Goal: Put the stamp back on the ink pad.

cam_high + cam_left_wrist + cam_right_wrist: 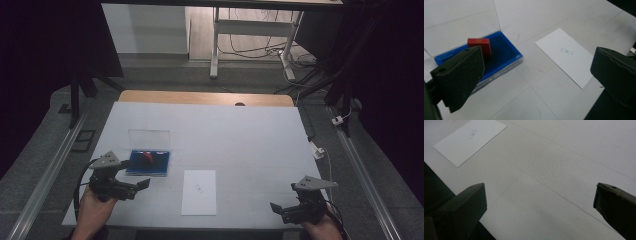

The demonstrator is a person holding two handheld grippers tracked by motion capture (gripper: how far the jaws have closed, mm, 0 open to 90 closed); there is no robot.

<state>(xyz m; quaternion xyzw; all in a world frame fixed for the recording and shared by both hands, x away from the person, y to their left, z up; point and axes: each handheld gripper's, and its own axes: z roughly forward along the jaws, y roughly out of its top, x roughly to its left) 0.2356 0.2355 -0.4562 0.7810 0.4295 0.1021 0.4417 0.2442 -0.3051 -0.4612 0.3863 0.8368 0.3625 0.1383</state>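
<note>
From the high view: white table cover [240, 135] spread over a wooden tabletop [200, 97], its far edge bare at 12 o'clock. Blue tray [148, 169] with a clear lid [149, 137] raised upright behind it, lying left of centre at about 9 o'clock; small red block [149, 157] inside it near the far wall. White sheet of paper [199, 192] flat just right of the tray, toward 6 o'clock, apart from it. Left gripper [142, 183] held low at 8 o'clock, just before the tray's near edge, jaws parted and empty. Right gripper [274, 207] held at 4 o'clock near the table's front edge, well apart from the paper, jaws likewise spread on nothing. From the left gripper view: two black jaws wide apart, nothing between them; blue tray [506, 53] at 10 o'clock, red block [479, 45] standing in it, partly hidden behind the left jaw; clear lid [461, 22] rising at 11 o'clock; sheet of paper [565, 56] at 1 o'clock with a small printed mark at its middle, too small to read. From the right gripper view: jaws wide apart over bare white cover [564, 170], empty; sheet of paper [470, 140] at 11 o'clock, lying flat near the table's dark edge.
</note>
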